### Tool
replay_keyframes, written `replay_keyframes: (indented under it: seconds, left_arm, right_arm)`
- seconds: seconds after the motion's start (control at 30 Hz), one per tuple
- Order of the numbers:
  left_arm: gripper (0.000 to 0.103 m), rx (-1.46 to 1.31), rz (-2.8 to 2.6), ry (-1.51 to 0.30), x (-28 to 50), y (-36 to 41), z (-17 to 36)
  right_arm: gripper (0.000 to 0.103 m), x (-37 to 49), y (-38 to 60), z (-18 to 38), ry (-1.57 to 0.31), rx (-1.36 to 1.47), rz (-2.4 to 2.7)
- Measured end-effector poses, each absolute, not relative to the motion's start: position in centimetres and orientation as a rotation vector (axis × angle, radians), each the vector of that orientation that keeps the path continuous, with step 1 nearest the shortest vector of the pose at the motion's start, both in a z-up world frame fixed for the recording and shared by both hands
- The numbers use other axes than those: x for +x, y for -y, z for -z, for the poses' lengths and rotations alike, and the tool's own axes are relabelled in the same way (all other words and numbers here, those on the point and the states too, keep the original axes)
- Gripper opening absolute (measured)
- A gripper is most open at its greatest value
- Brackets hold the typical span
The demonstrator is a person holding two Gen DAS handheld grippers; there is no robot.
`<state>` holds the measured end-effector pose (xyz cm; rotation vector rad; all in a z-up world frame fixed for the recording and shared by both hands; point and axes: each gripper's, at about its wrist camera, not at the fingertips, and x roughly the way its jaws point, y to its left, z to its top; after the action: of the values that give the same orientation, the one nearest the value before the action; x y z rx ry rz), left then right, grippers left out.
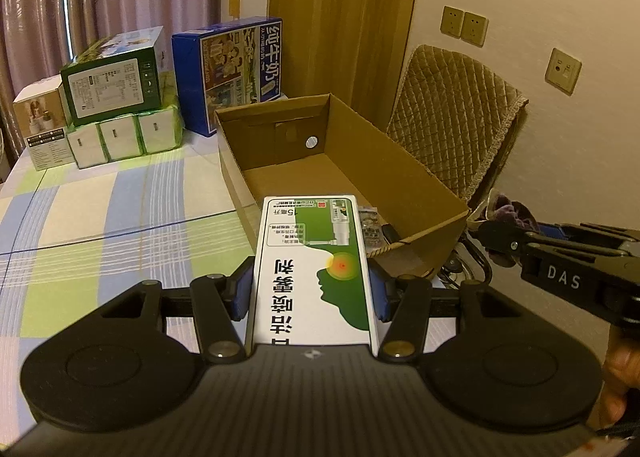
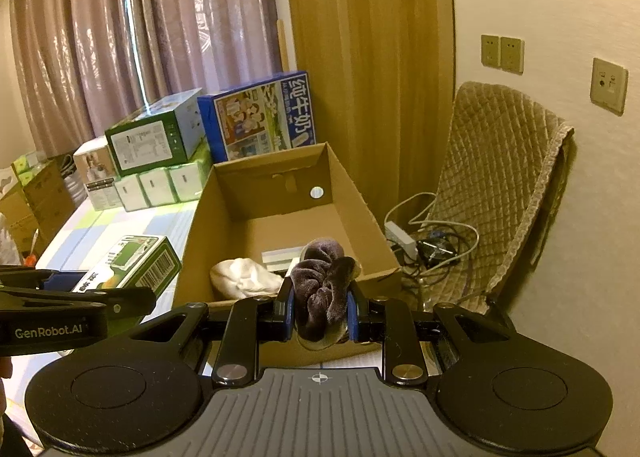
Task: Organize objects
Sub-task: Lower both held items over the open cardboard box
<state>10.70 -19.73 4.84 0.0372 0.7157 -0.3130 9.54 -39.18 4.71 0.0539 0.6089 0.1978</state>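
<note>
1. The open cardboard box sits on the checked tablecloth in front of you, with a white cloth and a flat grey item inside near its front wall.
2. Your left gripper clamps the green-and-white medicine carton — its far end reaches the box's near edge.
3. Your right gripper pinches the dark purple velvety cloth — just above the front wall.

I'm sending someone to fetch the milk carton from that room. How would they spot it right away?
Start at the bed with the checked sheet and look to its far edge, by the curtains. Behind the open cardboard box stands the milk carton: the only blue box, taller than the green and white ones left of it.
</note>
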Motion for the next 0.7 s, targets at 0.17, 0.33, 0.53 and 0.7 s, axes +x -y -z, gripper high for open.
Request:
replay_keyframes:
  seconds: [0.17,0.33,0.53,0.7]
  left_arm:
    - [0.051,0.044,0.314,-0.718,12.0,20.1,-4.7]
    - [0.051,0.044,0.31,-0.714,14.2,20.5,-4.9]
    - [0.051,0.047,0.309,-0.711,17.5,21.2,-5.2]
    - [0.051,0.047,0.309,-0.722,20.2,21.9,-4.8]
  right_arm:
    - [0.021,11.0,38.9,-4.6,-0.614,0.033,-0.211]
    - [0.021,13.4,38.8,-4.8,-0.616,0.026,-0.23]
    - [0.021,16.8,38.7,-5.3,-0.62,0.02,-0.256]
    - [0.021,19.7,38.7,-5.2,-0.632,0.017,-0.266]
